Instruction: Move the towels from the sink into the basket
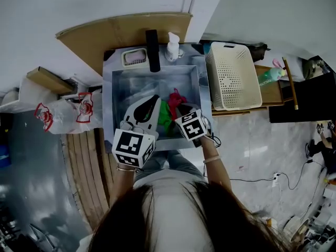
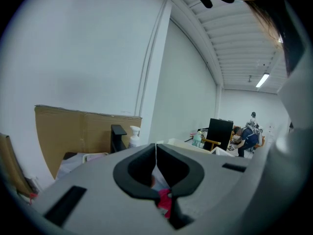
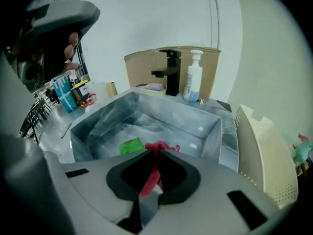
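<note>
Between right tongs (image 3: 155, 152), half-hidden red towel (image 3: 165, 146)

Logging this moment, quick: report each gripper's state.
Left gripper: closed, nothing pinched at its tips.
Right gripper: closed on the red towel.

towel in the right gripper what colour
The towel is red; clearest in the right gripper view.
</note>
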